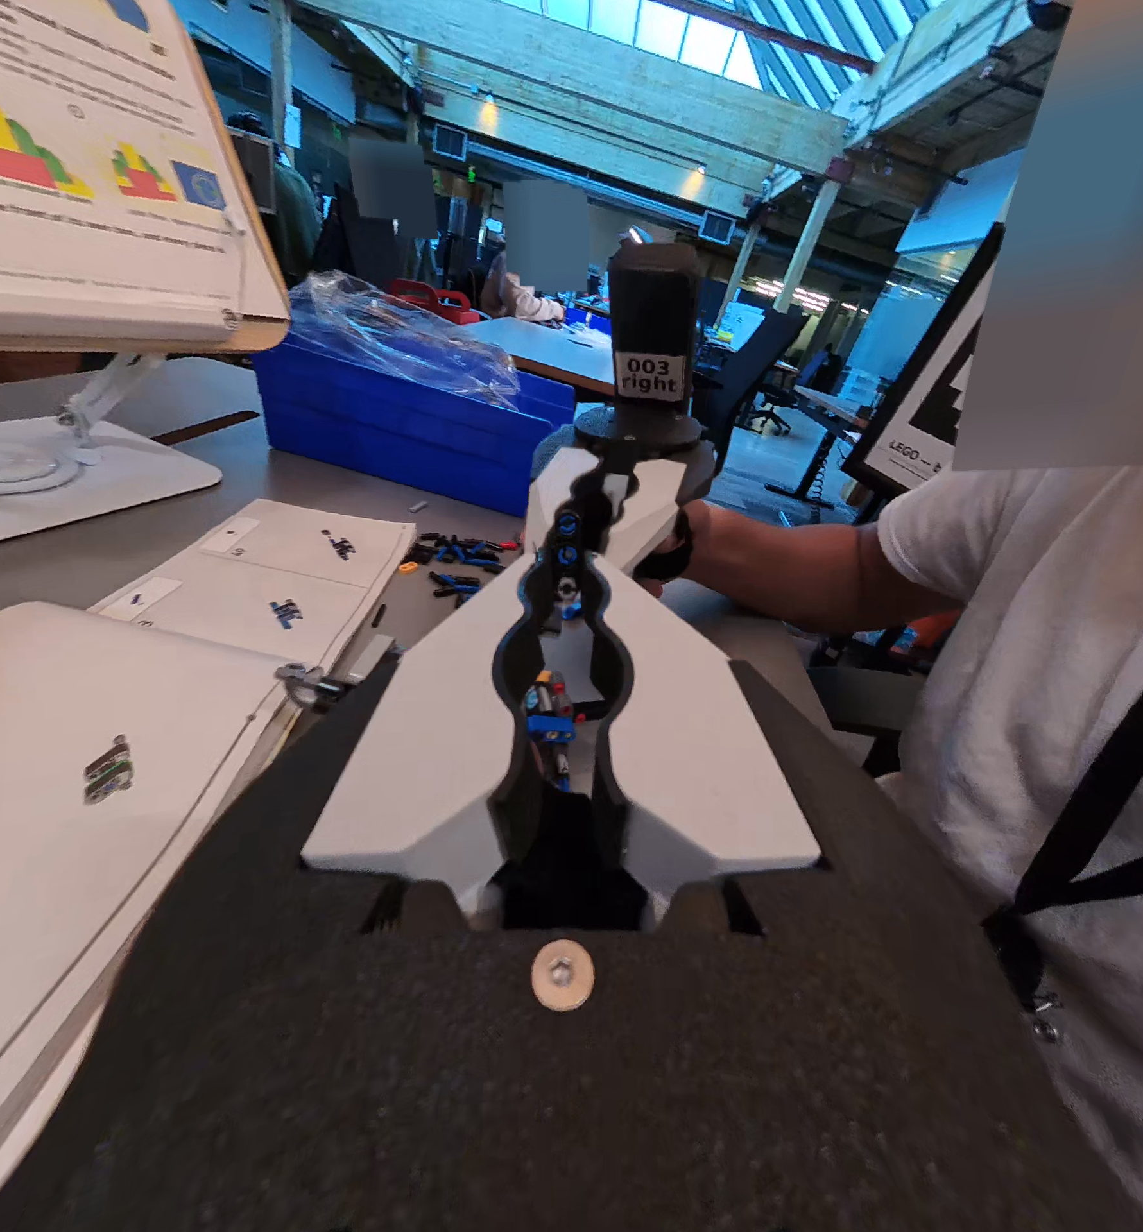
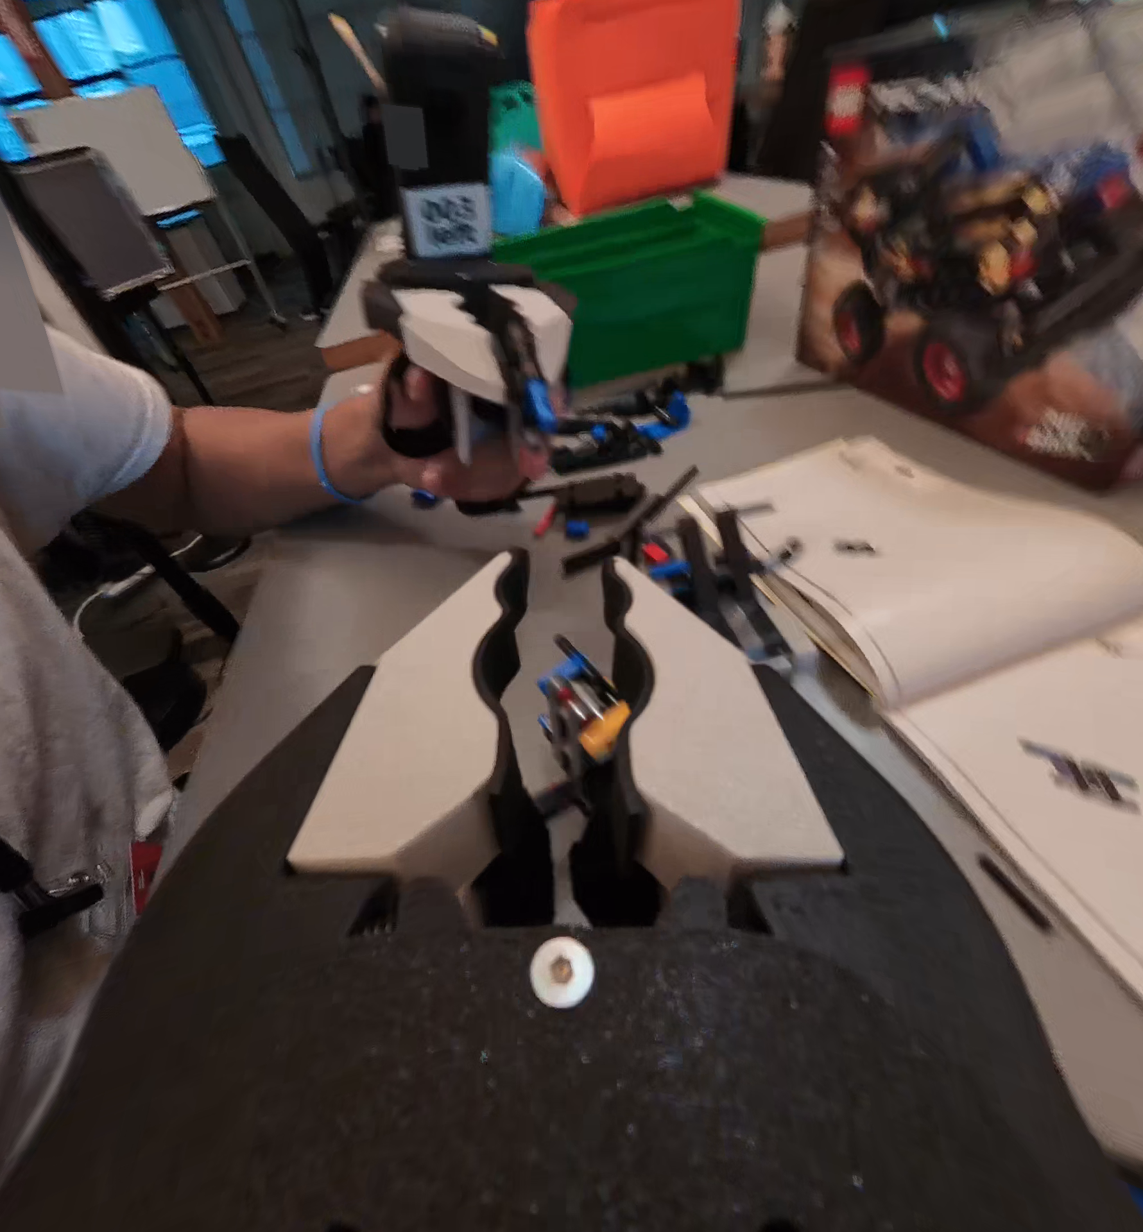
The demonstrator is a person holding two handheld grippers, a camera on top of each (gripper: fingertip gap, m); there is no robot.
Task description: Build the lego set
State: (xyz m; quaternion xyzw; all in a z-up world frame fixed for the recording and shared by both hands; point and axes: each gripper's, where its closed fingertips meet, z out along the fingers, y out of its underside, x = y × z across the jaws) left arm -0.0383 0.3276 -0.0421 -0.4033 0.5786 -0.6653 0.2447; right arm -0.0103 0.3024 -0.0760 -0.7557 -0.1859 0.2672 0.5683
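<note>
A grey table (image 2: 328, 600) is filling the foreground of a large workshop with timber roof beams and skylights overhead, and more desks and chairs are sitting far behind. On the table an open instruction booklet (image 2: 955, 593) is lying flat, and loose black and blue pins (image 1: 458, 567) are scattering beside it. A blue bin (image 1: 408, 413) covered with clear plastic is standing at the back in the left wrist view; a green bin (image 2: 648, 287) and the set's box (image 2: 982, 267), printed with a truck, are showing in the right wrist view. A tilted board with coloured diagrams (image 1: 88, 167) is standing on a white stand.

The left gripper (image 1: 565, 570) is reaching toward the right gripper (image 2: 558, 573), and a black beam with blue pins (image 1: 566, 553) is sitting where their tips are meeting. Which gripper is pinching the beam is hard to tell. The left gripper's jaws are lying close together, while the right gripper's jaws are standing a little apart at the tips, with bare table between them. A small blue, grey and yellow assembly (image 2: 582, 707) is lying on the table between the right gripper's fingers.

The right wrist view is blurring heavily, so small parts are hard to make out. The person's white shirt is cutting off at the edge.
</note>
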